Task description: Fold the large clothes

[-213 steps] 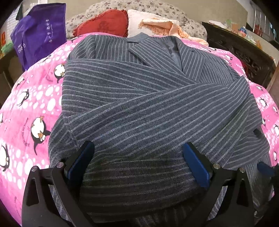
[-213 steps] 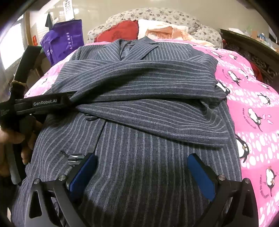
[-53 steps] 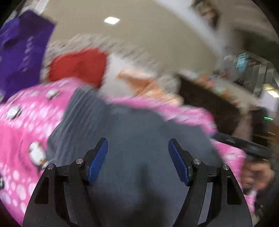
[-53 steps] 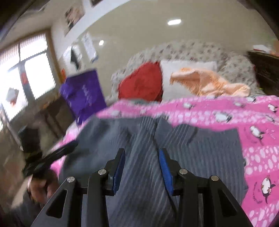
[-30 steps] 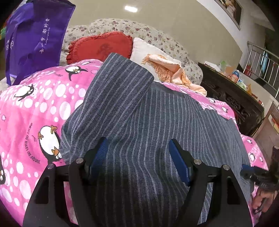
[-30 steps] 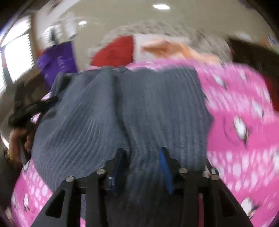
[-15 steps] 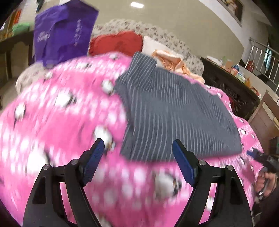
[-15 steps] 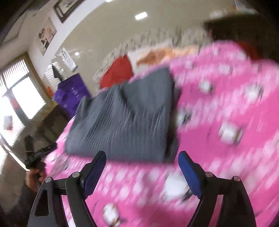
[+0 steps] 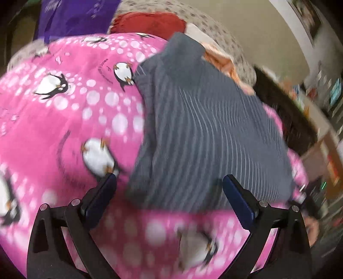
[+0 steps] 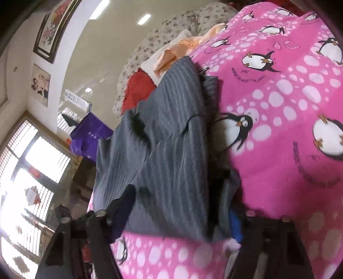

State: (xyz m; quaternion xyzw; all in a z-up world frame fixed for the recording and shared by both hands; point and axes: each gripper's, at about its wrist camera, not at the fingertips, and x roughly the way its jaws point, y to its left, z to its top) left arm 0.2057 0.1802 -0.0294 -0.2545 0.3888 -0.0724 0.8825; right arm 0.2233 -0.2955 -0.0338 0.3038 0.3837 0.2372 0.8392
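Observation:
A grey pinstriped jacket lies folded in half on a pink penguin blanket. My left gripper is open and empty, its fingers spread just short of the jacket's near folded edge. My right gripper is open, its fingers on either side of the jacket's near edge. The right finger sits partly behind a hanging fold of cloth. The view is tilted and blurred.
A red cushion, a white pillow with an orange cloth and a floral headboard lie beyond the jacket. A purple bag stands at the far left. Dark wooden furniture runs along the bed's right side. A window is at left.
The jacket's lower half was folded up over the top, then both grippers let go and opened. Both have since drawn back toward its near edge, and the right view has tilted.

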